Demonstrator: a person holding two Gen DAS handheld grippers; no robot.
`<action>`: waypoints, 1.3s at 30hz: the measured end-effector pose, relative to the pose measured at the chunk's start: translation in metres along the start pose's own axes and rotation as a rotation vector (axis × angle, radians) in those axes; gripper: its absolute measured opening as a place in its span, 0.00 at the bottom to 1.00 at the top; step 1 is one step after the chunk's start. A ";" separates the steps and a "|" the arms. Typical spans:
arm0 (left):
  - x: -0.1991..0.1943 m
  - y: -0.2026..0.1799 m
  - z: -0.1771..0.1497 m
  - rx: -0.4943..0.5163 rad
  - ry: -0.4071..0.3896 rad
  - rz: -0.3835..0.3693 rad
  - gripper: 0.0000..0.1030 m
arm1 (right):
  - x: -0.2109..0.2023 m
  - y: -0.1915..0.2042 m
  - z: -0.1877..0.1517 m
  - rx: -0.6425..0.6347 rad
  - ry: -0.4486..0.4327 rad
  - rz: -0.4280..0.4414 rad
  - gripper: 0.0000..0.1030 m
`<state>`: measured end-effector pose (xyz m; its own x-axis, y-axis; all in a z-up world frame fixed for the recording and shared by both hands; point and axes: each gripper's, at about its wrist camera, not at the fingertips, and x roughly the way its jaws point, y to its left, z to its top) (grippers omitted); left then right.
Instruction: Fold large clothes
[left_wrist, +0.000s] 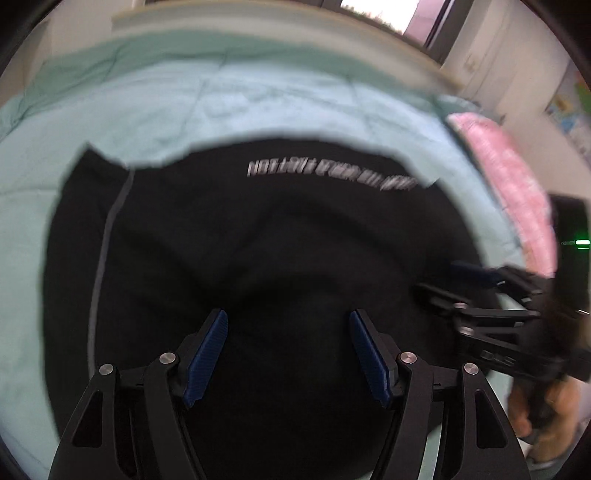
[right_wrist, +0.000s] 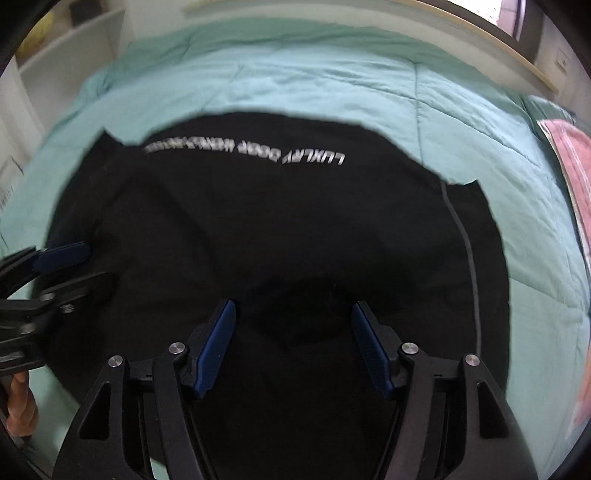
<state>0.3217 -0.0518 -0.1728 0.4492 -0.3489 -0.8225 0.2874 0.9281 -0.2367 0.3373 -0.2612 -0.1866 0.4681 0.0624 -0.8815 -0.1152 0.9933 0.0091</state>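
A large black garment with a line of white lettering lies spread on a mint-green quilt. It also fills the right wrist view, with a thin grey seam down its right side. My left gripper is open and empty just above the cloth. My right gripper is open and empty above the garment's middle. Each gripper shows at the edge of the other's view, the right one and the left one, both over the cloth.
The quilt covers a bed. A pink patterned cloth lies at the bed's right edge, also in the right wrist view. A window and wall stand behind the bed. White shelves stand at the far left.
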 end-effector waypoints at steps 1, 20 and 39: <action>0.009 0.005 -0.002 -0.022 0.004 0.002 0.67 | 0.003 -0.001 -0.001 0.013 0.002 0.007 0.68; 0.028 0.022 0.081 -0.165 0.098 -0.074 0.67 | 0.026 -0.040 0.064 0.238 0.025 0.142 0.71; -0.053 0.015 0.023 -0.054 -0.022 -0.107 0.67 | -0.059 -0.012 -0.023 0.137 -0.089 0.194 0.71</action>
<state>0.3223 -0.0221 -0.1208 0.4369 -0.4486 -0.7796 0.2892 0.8908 -0.3505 0.2911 -0.2785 -0.1459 0.5245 0.2558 -0.8121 -0.0939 0.9654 0.2434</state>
